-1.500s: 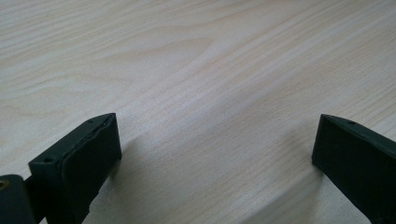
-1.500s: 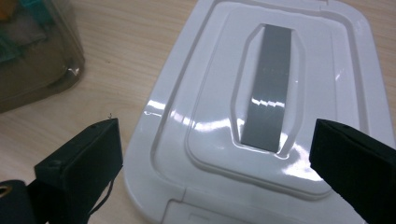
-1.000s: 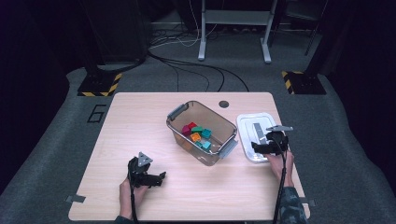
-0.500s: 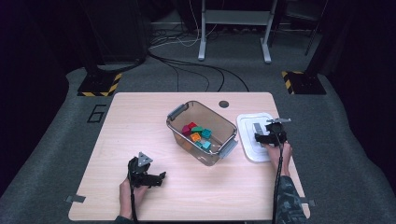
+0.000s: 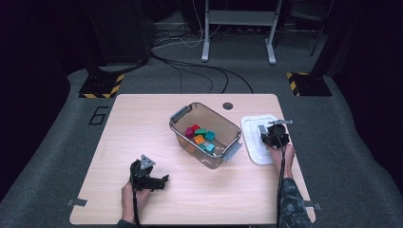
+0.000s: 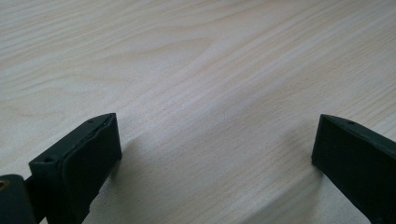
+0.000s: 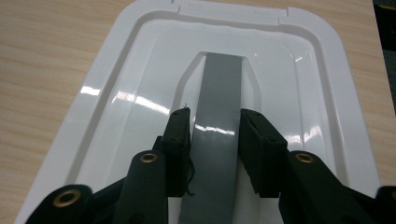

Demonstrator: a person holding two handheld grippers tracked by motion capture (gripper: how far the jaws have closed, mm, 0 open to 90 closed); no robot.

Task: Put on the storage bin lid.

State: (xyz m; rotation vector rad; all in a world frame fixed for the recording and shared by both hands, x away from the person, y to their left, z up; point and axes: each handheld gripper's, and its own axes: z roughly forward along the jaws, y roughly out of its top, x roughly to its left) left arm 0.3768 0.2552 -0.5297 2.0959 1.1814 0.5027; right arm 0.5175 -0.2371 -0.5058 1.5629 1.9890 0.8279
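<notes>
A white lid [image 5: 252, 127] lies flat on the table at the right, with a grey handle strip [image 7: 218, 88] along its middle. My right gripper [image 5: 272, 135] rests on the lid. Its jaws have just been closing, and in the right gripper view the gripper [image 7: 215, 119] has both pads pressed against the sides of the handle. My left gripper [image 5: 160, 181] lies near the front left of the table. In the left gripper view it [image 6: 215, 135] is open over bare wood, with nothing between its jaws.
A clear plastic bin [image 5: 216, 117] with grey end latches stands at mid-table, just left of the lid, holding several coloured blocks [image 5: 200, 135]. A small dark hole [image 5: 227, 105] sits near the table's far edge. Cables trail over the floor beyond the table.
The right gripper has moved a little farther onto the lid and its jaws have closed around the grey handle. The left gripper has stayed still.
</notes>
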